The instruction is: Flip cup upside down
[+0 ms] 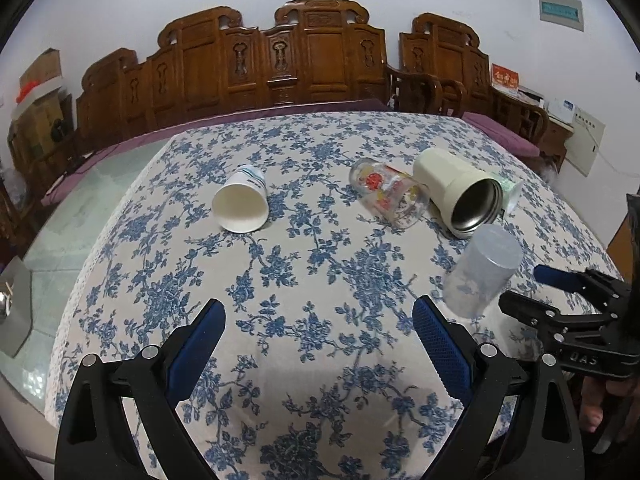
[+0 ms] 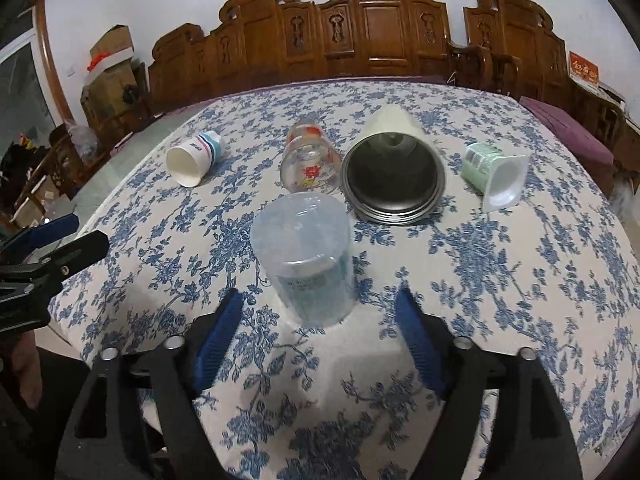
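Note:
A clear plastic cup (image 2: pixel 308 260) stands upside down on the floral tablecloth (image 2: pixel 500 280), just ahead of my right gripper (image 2: pixel 320 320), which is open and empty around nothing. The cup also shows in the left wrist view (image 1: pixel 482 272), right of my left gripper (image 1: pixel 318 320), which is open and empty. Lying on their sides behind it are a white paper cup (image 2: pixel 194 160), a printed glass (image 2: pixel 310 164), a cream steel-lined mug (image 2: pixel 394 172) and a green yogurt cup (image 2: pixel 496 174).
The right gripper shows at the right edge of the left wrist view (image 1: pixel 560 292). Carved wooden benches (image 2: pixel 380 36) stand behind the table. The table's left edge drops to a tiled floor (image 1: pixel 80 208). Cardboard boxes (image 2: pixel 108 64) stand far left.

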Available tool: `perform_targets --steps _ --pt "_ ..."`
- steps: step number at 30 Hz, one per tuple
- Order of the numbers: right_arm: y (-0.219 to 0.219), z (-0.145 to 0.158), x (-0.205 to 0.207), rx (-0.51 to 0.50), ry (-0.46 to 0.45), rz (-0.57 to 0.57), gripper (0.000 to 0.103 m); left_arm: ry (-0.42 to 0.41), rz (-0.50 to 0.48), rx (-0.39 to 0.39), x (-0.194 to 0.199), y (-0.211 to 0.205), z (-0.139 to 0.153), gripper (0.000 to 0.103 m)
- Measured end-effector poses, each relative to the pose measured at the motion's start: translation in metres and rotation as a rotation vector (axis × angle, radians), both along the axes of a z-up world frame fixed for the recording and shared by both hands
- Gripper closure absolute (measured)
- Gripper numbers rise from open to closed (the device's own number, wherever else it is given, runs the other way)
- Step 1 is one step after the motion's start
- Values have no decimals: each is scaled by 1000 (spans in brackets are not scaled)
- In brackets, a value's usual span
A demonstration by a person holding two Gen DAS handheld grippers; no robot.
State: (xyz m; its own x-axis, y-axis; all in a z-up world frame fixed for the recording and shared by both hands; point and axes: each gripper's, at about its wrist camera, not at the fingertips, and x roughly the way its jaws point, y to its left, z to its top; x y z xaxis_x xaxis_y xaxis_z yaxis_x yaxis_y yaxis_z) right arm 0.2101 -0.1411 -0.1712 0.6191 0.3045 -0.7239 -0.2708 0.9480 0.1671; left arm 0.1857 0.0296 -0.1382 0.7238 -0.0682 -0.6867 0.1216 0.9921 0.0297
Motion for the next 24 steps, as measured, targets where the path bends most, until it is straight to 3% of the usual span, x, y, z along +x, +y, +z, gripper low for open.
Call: perform_targets --steps 5,17,24 --pt "-14 14 -16 10 -42 -30 3 2 -4 30 -12 -17 3 12" --pt "-33 39 -57 24 -67 -44 3 48 29 37 -48 -39 6 12" --pt "-47 64 -85 54 -110 -60 3 14 24 38 -73 -48 30 12"
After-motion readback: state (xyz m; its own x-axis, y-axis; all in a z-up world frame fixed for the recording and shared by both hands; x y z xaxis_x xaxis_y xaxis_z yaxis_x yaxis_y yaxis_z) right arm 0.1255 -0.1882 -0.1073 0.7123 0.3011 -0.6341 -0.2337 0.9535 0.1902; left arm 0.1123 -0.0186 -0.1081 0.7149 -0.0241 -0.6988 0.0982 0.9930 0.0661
